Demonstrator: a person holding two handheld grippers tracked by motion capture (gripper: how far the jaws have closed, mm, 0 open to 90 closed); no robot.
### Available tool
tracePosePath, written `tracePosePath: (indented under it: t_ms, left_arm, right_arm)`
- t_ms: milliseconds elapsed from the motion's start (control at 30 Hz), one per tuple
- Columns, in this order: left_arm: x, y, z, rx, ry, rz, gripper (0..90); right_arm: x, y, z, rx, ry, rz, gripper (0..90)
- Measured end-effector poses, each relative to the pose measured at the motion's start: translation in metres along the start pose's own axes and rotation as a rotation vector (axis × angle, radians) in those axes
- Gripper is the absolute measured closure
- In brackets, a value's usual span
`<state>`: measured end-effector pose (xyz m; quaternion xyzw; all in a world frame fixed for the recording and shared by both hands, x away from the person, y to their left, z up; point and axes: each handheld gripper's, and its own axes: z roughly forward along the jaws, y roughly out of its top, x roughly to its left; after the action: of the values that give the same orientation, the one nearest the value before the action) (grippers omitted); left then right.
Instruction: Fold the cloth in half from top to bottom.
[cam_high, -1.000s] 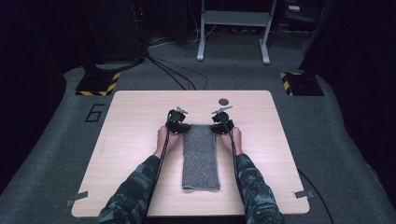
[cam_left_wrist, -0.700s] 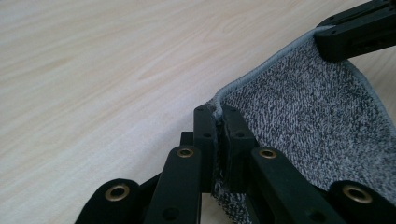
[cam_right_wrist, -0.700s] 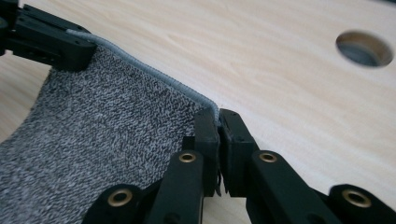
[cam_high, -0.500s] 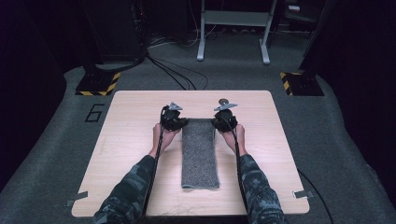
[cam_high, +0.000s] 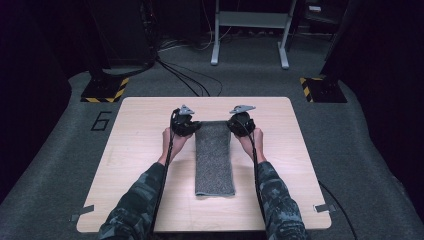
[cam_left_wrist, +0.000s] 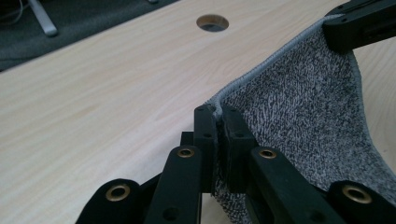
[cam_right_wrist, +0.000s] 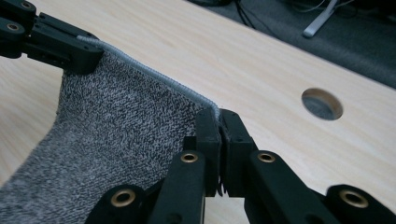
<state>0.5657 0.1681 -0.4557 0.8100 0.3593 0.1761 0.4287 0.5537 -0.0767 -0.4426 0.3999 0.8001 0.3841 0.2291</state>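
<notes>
Black jaws of left gripper (cam_left_wrist: 218, 122) clamped tight on one far corner of grey towel (cam_high: 215, 157), hemmed edge pinched between the pads. Same at right gripper (cam_right_wrist: 218, 122): pressed together on the other far corner, hem caught in the pinch (each gripper also seen across the towel in the other's view, at the upper edge). Far hem stretched fairly taut from one pinch to the other, lifted clear of wooden table (cam_high: 145, 125). Cloth below the hem hanging and curving down toward the tabletop.

From the high view: left gripper (cam_high: 186, 125) at the towel's far left corner, right gripper (cam_high: 241, 122) at its far right corner, roughly level with each other. Bare hands behind them, camouflage sleeves (cam_high: 135, 200) running in from the near edge on either side of the towel. Towel a long narrow strip, speckled grey knit, lying lengthwise along the table's middle, near end flat and short of the near table edge. Round hole (cam_left_wrist: 212, 22) in the tabletop beyond the towel's far end, toward the far table edge. Cables trailing back along the forearms.

Grey carpet (cam_high: 60, 150) around the table, a "6" (cam_high: 101, 121) marked on it off the towel's far left, yellow-black striped bases (cam_high: 105, 90) farther out, white metal frame (cam_high: 249, 30) well beyond the far end.
</notes>
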Motion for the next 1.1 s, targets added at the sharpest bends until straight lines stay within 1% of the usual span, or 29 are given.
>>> tracePosePath:
  t_ms: [100,133,233,300,333,367,400,433,467,500,567,600,633,667,700,733,800,867,933,1000,1033,1067,1100]
  left_arm:
    - [0.001,0.008,-0.005,-0.012,0.003,0.013,85.9]
    - [0.001,0.01,-0.007,-0.026,0.012,0.016,86.0]
    - [0.001,0.016,-0.009,-0.034,0.024,0.026,86.0]
    - [0.003,0.02,-0.011,-0.033,0.023,0.028,86.0]
    - [0.003,0.022,-0.012,-0.039,0.033,0.036,86.0]
    - [0.003,0.024,-0.013,-0.044,0.039,0.038,86.1]
    - [0.004,0.025,-0.013,-0.041,0.035,0.039,86.0]
    - [0.004,0.026,-0.014,-0.05,0.038,0.036,86.1]
    - [0.005,0.028,-0.016,-0.046,0.038,0.042,86.0]
    - [0.005,0.028,-0.017,-0.059,0.042,0.039,86.0]
    - [0.004,0.029,-0.02,-0.067,0.036,0.034,86.0]
    - [0.004,0.029,-0.021,-0.066,0.033,0.032,86.1]
    - [0.004,0.029,-0.022,-0.067,0.025,0.033,86.1]
    - [0.002,0.027,-0.023,-0.073,0.026,0.037,86.0]
    - [0.001,0.025,-0.024,-0.072,0.023,0.044,86.0]
    - [0.0,0.024,-0.025,-0.071,0.018,0.04,86.0]
    - [-0.003,0.021,-0.026,-0.072,0.016,0.039,86.0]
    - [-0.006,0.017,-0.028,-0.078,0.011,0.039,86.0]
    - [-0.008,0.014,-0.029,-0.076,-0.001,0.034,85.9]
    - [-0.01,0.012,-0.031,-0.083,-0.012,0.023,85.7]
    - [-0.012,0.01,-0.032,-0.078,-0.024,0.019,85.5]
    - [-0.013,0.008,-0.032,-0.082,-0.02,0.022,85.5]
    - [-0.015,0.007,-0.033,-0.079,-0.027,0.023,85.4]
  right_arm:
    - [-0.002,0.006,-0.005,-0.019,-0.001,-0.004,87.8]
    - [-0.002,0.008,-0.007,-0.024,0.0,-0.003,87.8]
    - [-0.003,0.015,-0.011,-0.05,-0.003,-0.02,87.8]
    - [-0.004,0.018,-0.012,-0.063,-0.008,-0.034,87.8]
    - [-0.004,0.02,-0.012,-0.058,-0.01,-0.033,87.9]
    - [-0.005,0.023,-0.012,-0.057,-0.008,-0.047,87.9]
    - [-0.006,0.025,-0.012,-0.063,-0.011,-0.048,87.9]
    - [-0.006,0.026,-0.012,-0.063,-0.011,-0.036,87.9]
    - [-0.006,0.028,-0.013,-0.069,-0.01,-0.045,87.9]
    - [-0.007,0.03,-0.015,-0.077,-0.01,-0.05,87.9]
    - [-0.006,0.031,-0.017,-0.088,-0.007,-0.055,87.8]
    - [-0.005,0.03,-0.019,-0.088,-0.004,-0.042,87.8]
    - [-0.006,0.03,-0.02,-0.091,-0.003,-0.054,87.9]
    - [-0.005,0.029,-0.021,-0.09,-0.001,-0.061,87.8]
    - [-0.004,0.027,-0.024,-0.095,0.003,-0.058,87.9]
    - [-0.004,0.026,-0.026,-0.105,0.009,-0.069,87.8]
    - [-0.001,0.022,-0.03,-0.103,0.019,-0.062,87.9]
    - [0.002,0.017,-0.033,-0.108,0.02,-0.076,87.8]
    - [0.005,0.013,-0.036,-0.102,0.025,-0.066,87.8]
    - [0.007,0.009,-0.04,-0.118,0.033,-0.063,87.8]
    - [0.008,0.006,-0.041,-0.124,0.036,-0.061,87.8]
    - [0.009,0.003,-0.043,-0.131,0.039,-0.059,87.8]
    - [0.009,0.001,-0.044,-0.131,0.046,-0.062,87.8]
